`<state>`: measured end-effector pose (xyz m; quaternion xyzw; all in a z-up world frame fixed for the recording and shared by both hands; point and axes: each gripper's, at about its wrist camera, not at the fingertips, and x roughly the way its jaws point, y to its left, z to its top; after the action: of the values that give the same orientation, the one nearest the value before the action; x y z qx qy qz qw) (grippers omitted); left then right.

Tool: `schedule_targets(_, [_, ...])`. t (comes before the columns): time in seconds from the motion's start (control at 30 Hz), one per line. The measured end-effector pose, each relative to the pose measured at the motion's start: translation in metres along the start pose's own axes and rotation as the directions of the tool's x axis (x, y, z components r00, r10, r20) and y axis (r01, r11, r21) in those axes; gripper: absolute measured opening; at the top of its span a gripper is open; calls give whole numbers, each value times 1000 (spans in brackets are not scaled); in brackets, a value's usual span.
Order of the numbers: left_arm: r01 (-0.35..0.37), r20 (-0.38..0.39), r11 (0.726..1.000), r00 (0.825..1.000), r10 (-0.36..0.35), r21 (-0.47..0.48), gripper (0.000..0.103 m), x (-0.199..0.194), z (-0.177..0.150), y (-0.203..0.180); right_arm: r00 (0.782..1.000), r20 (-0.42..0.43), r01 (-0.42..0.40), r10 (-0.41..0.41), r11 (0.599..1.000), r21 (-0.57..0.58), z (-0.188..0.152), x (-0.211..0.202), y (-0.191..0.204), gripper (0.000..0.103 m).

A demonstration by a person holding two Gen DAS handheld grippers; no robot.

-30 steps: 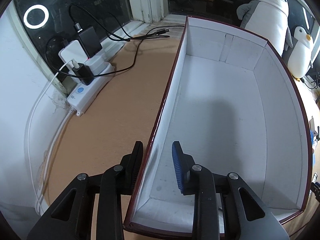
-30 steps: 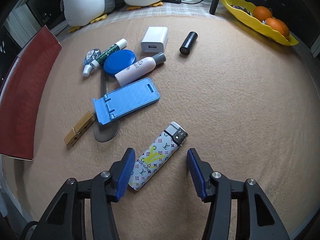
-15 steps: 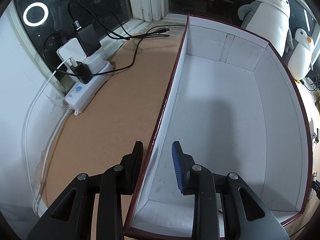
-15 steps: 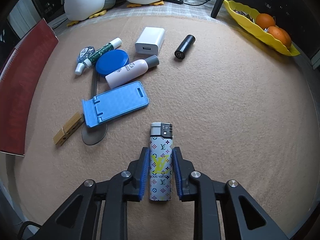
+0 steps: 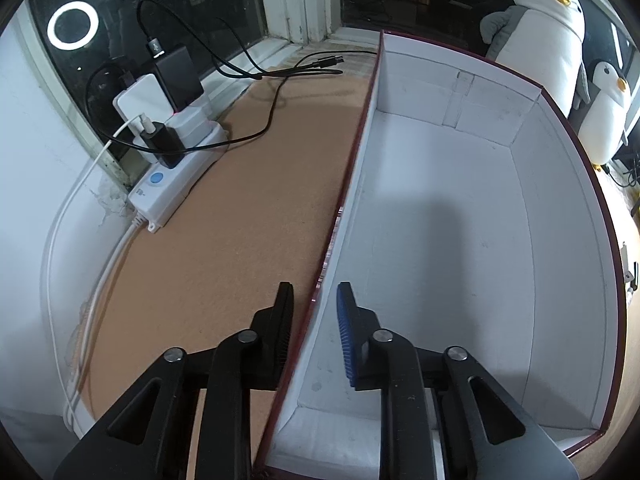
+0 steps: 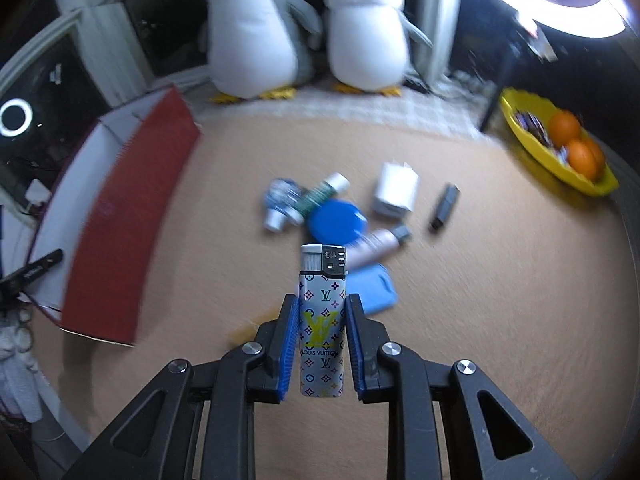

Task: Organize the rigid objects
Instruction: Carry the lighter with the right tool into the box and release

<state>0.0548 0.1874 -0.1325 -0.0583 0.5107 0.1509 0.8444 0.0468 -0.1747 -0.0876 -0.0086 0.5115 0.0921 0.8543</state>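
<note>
My right gripper (image 6: 322,316) is shut on a white patterned lighter (image 6: 322,320) and holds it above the tan table. Below lie a blue phone stand (image 6: 372,288), a pink bottle (image 6: 380,246), a blue disc (image 6: 337,224), a white charger (image 6: 395,195), a black cylinder (image 6: 444,211) and a green-and-white tube (image 6: 320,196). The dark red box (image 6: 124,220) stands at the left. My left gripper (image 5: 314,304) straddles the box's left wall (image 5: 344,200), one finger outside and one inside, not pressed together. The box is white inside (image 5: 460,240) and empty.
Two plush penguins (image 6: 304,28) stand at the table's back. A yellow tray with oranges (image 6: 568,148) is at the right. A white power strip with chargers and cables (image 5: 176,152) lies left of the box by the window.
My right gripper closed on the lighter and lifted it off the table, and the view tilted up and blurred. The left gripper has stayed around the box wall.
</note>
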Motion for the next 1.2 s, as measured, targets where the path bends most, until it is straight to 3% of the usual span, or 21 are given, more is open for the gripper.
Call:
schedule_targets(0.33, [7, 0, 1000, 1000, -7, -13, 13, 2, -1, 3, 987, 46, -142, 156, 964, -223, 42, -9, 118, 21])
schedule_targets(0.67, [22, -1, 999, 1000, -22, -27, 12, 1, -2, 3, 982, -17, -183, 190, 907, -379, 51, 24, 207, 21])
schedule_targets(1.2, [29, 3, 999, 1000, -29, -33, 12, 0, -3, 2, 985, -64, -169, 158, 857, -486, 43, 62, 258, 21])
